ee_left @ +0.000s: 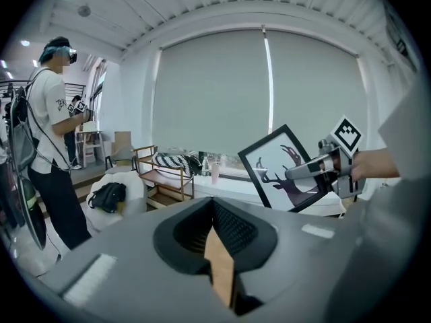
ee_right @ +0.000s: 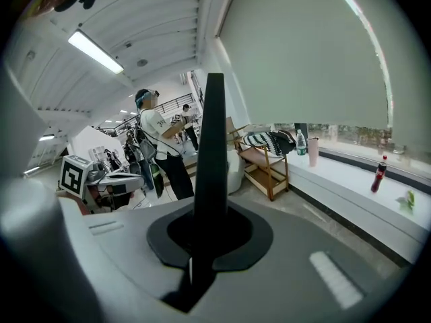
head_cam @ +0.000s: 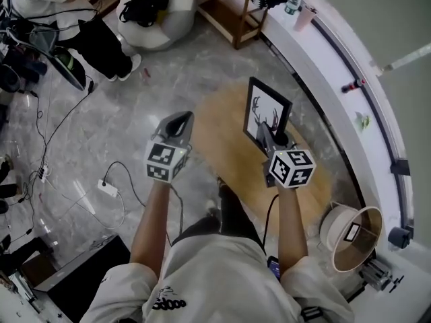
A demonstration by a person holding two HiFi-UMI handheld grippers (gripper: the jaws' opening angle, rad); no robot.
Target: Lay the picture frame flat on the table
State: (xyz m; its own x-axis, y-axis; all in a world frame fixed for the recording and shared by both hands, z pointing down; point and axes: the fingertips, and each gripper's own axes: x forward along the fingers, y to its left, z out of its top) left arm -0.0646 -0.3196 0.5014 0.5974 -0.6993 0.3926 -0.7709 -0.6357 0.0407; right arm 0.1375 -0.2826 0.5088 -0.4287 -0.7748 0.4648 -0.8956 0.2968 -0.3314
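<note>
The right tool (head_cam: 271, 137) is clamping one edge of the picture frame (head_cam: 268, 110), which is standing tilted over the far part of the round surface (head_cam: 225, 152). I cannot tell whether it is touching there. The left tool (head_cam: 178, 125) is hanging closed and empty at the left. Such a narrow grip may be letting the frame swing, so a corner could knock the surface. The left gripper view is showing the deer picture, while the right gripper view is showing only the frame's dark edge.
</note>
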